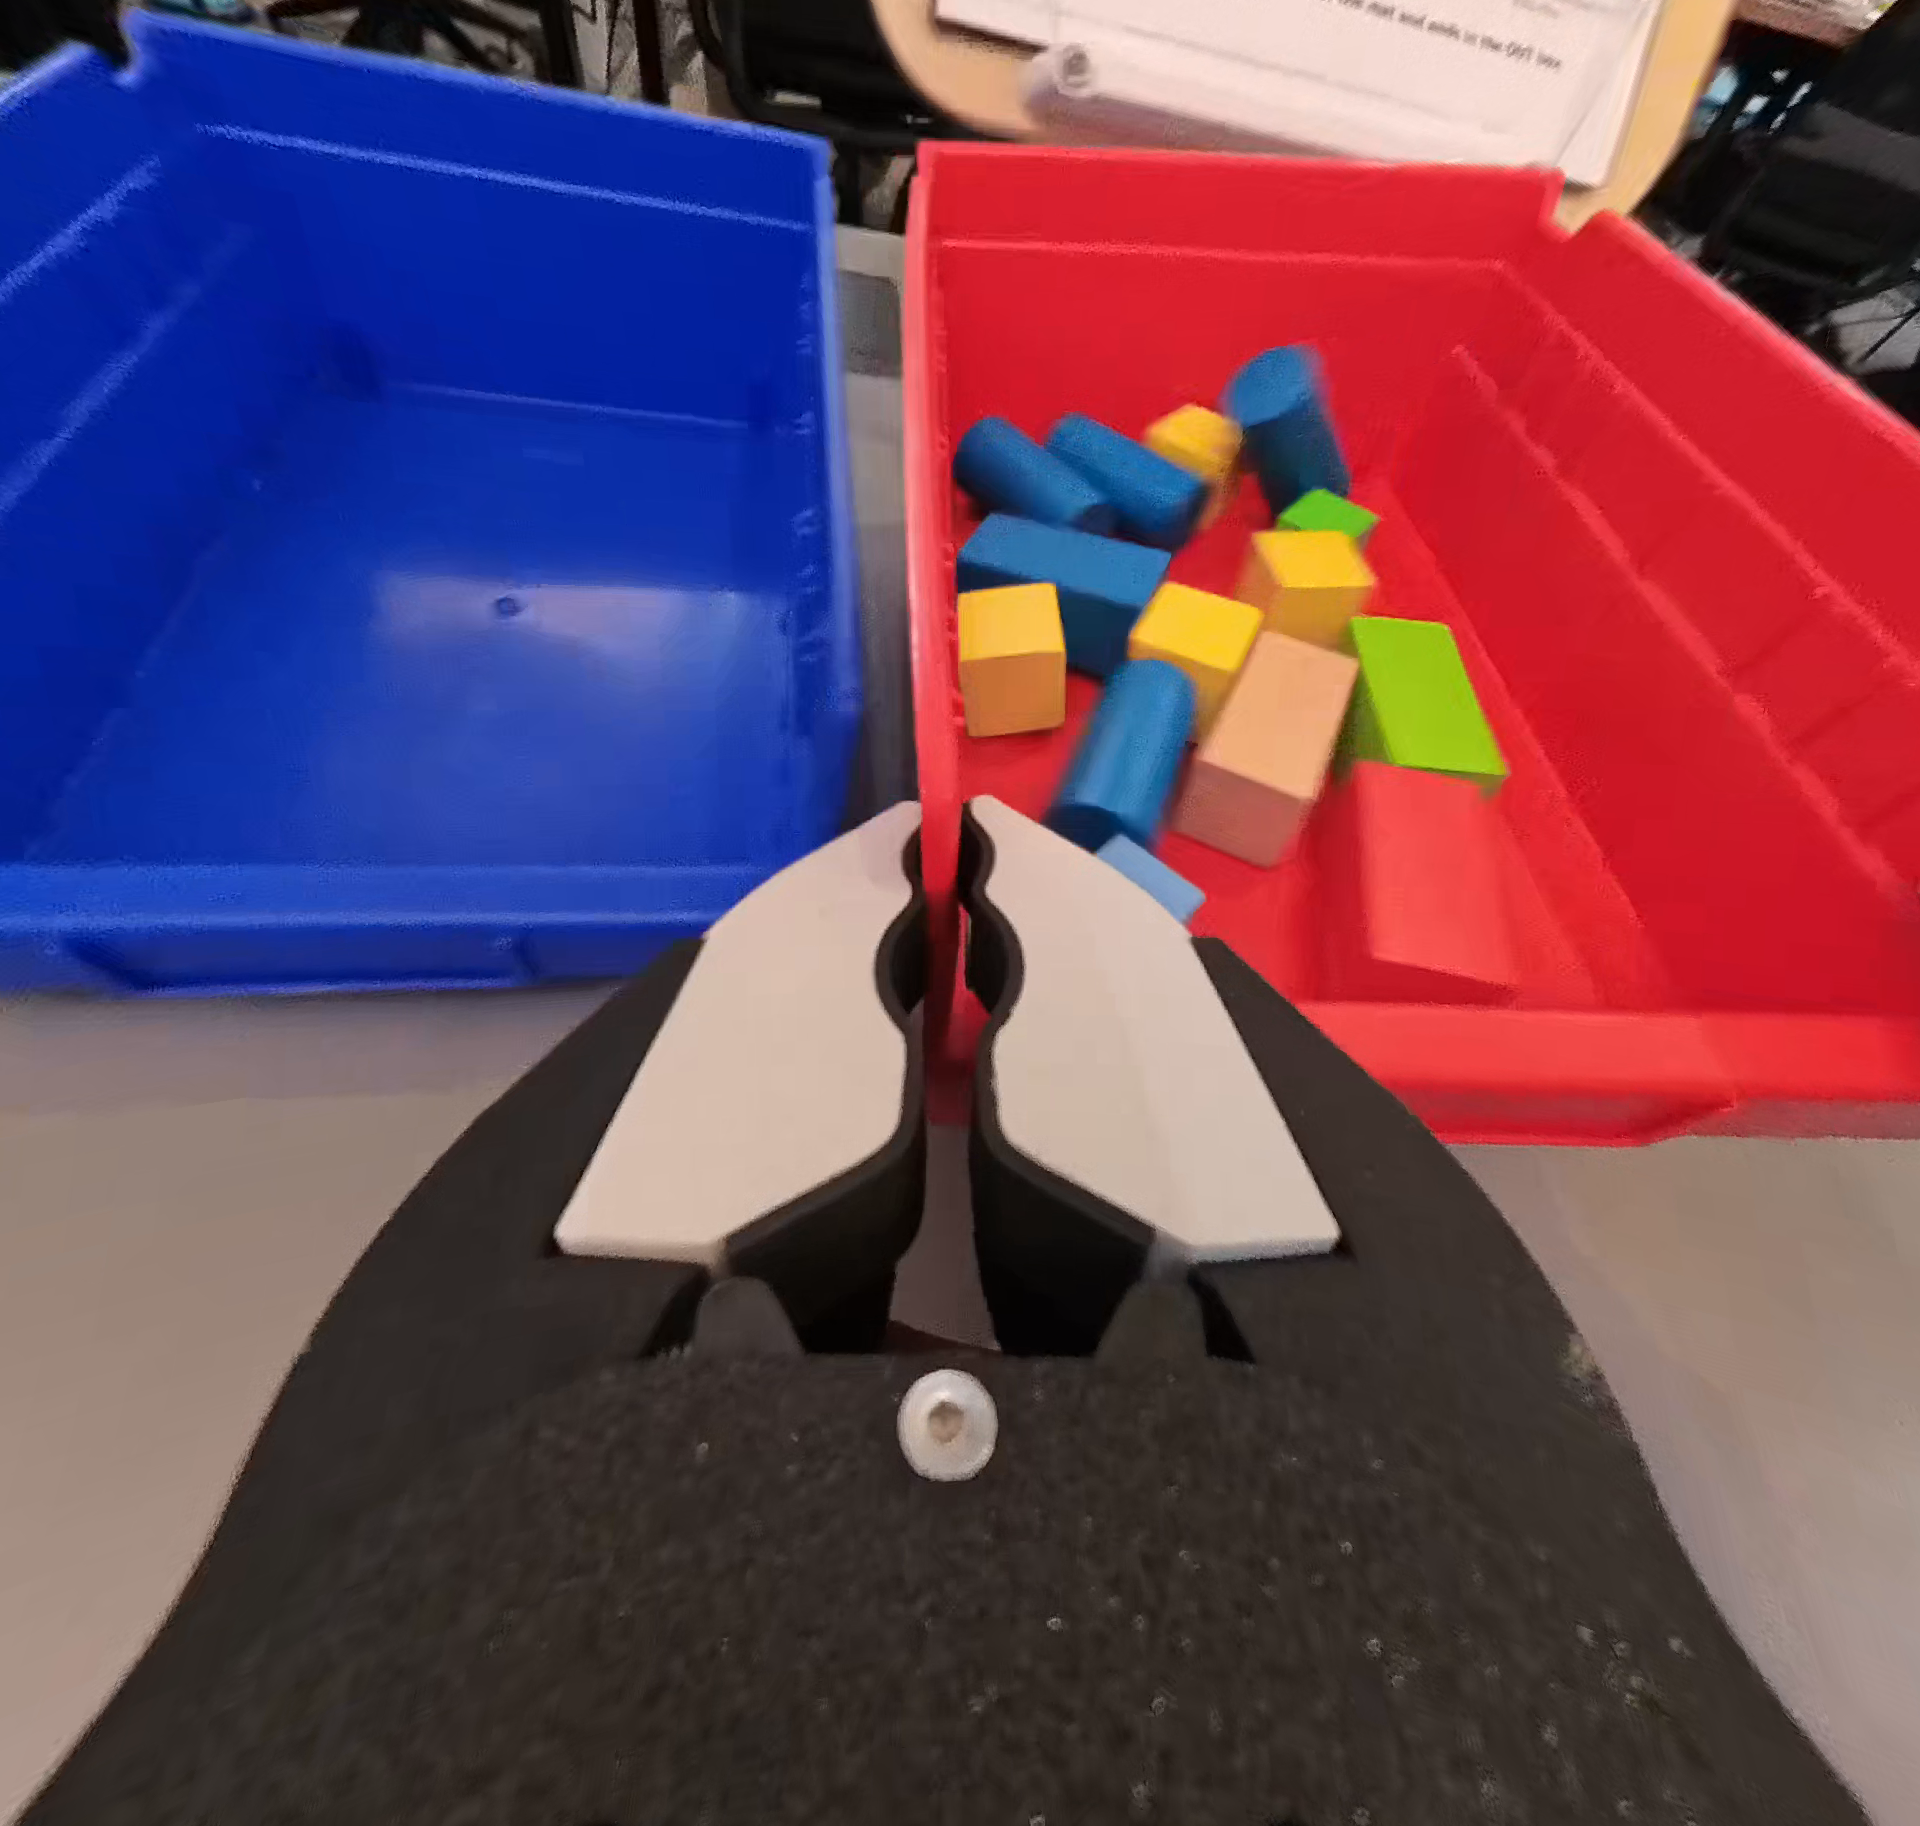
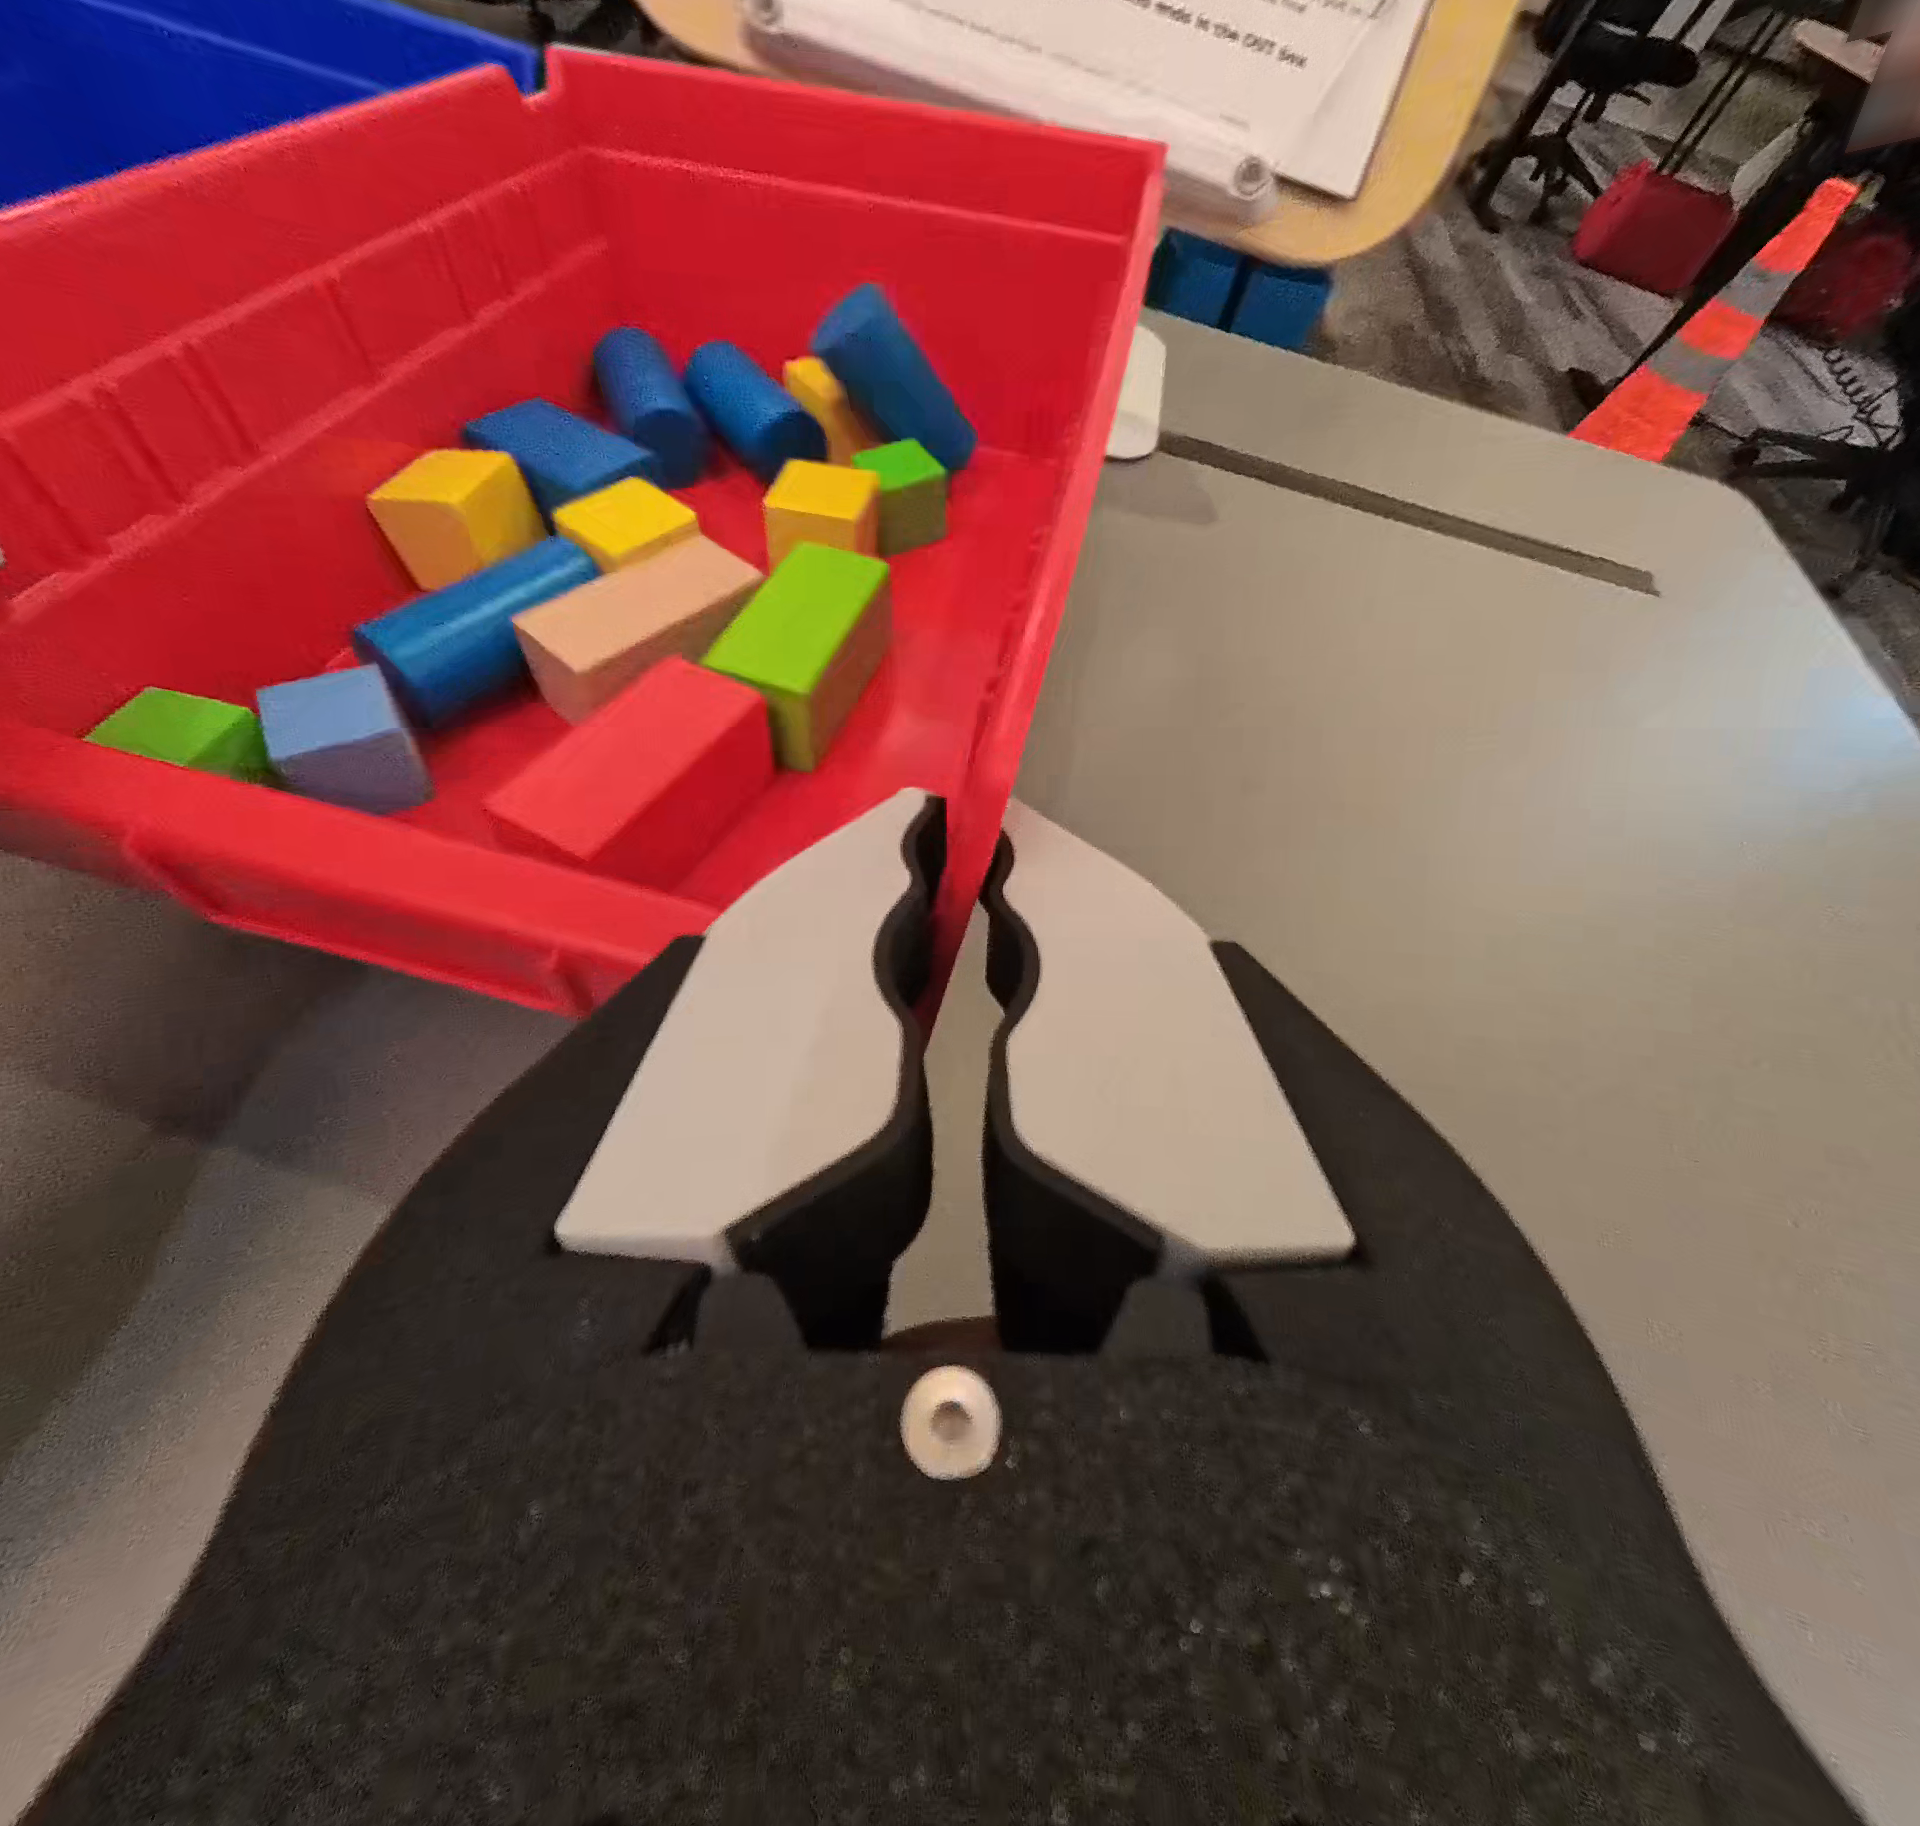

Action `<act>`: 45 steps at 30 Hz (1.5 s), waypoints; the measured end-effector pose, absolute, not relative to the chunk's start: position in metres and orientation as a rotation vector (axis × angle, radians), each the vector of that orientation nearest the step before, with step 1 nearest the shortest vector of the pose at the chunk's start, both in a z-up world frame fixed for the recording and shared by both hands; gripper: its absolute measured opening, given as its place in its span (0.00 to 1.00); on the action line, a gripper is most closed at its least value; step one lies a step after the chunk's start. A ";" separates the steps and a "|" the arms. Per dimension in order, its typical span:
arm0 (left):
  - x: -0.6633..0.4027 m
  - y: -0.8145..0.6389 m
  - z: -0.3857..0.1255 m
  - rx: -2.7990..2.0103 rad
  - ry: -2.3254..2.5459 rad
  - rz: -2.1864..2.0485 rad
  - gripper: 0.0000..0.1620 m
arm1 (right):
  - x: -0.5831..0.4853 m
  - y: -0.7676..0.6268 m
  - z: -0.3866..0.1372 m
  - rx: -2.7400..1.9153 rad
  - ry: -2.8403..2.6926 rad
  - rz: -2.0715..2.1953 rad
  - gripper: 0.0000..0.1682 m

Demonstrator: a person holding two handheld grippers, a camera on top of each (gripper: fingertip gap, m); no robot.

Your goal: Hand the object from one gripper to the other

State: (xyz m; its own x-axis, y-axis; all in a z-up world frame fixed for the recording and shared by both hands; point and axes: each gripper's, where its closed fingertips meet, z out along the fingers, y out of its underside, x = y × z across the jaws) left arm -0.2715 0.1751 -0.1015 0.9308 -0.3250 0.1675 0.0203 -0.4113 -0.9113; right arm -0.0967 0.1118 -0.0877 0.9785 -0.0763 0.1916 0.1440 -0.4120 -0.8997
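Observation:
A red bin (image 1: 1662,581) holds several wooden blocks: blue cylinders (image 1: 1127,753), yellow cubes (image 1: 1010,659), a green block (image 1: 1418,696), a plain wood block (image 1: 1268,748) and a red block (image 1: 1444,883). My left gripper (image 1: 943,815) is shut and empty, in front of the bin's near left corner. In the right wrist view the same bin (image 2: 312,249) lies ahead to the left, with the red block (image 2: 634,768) and green block (image 2: 805,633) nearest. My right gripper (image 2: 966,820) is shut and empty, by the bin's near right corner.
An empty blue bin (image 1: 416,550) stands left of the red one. Both rest on a grey table (image 2: 1403,841). A board with a paper sheet (image 2: 1039,10) stands behind the bins. A small white object (image 2: 1138,394) sits right of the red bin.

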 end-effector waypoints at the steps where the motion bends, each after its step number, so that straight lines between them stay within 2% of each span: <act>1: -0.256 0.173 -0.099 -1.946 0.255 -0.392 0.01 | -0.083 0.108 -0.083 -1.977 -0.029 -0.250 0.03; 4: -0.224 0.164 -0.095 -1.921 0.347 -0.381 0.01 | -0.046 0.093 -0.080 -1.968 0.090 -0.277 0.02; 12: -0.242 0.170 -0.087 -1.847 0.365 -0.241 0.01 | -0.061 0.108 -0.113 -1.999 0.134 -0.110 0.03; 16: -0.265 0.178 -0.112 -1.919 0.265 -0.330 0.01 | -0.081 0.112 -0.099 -1.983 0.019 -0.211 0.03; 21: -0.290 0.176 -0.114 -1.926 0.171 -0.344 0.02 | -0.107 0.127 -0.079 -1.941 -0.113 -0.256 0.03; 31: -0.256 0.154 -0.129 -1.925 0.394 -0.255 0.02 | -0.071 0.105 -0.139 -2.075 0.054 -0.103 0.03; 39: -0.231 0.145 -0.100 -1.787 0.528 -0.172 0.02 | -0.051 0.091 -0.143 -2.091 0.212 0.008 0.02; 45: -0.238 0.153 -0.127 -1.913 0.487 -0.317 0.03 | -0.056 0.094 -0.140 -2.090 0.123 -0.103 0.03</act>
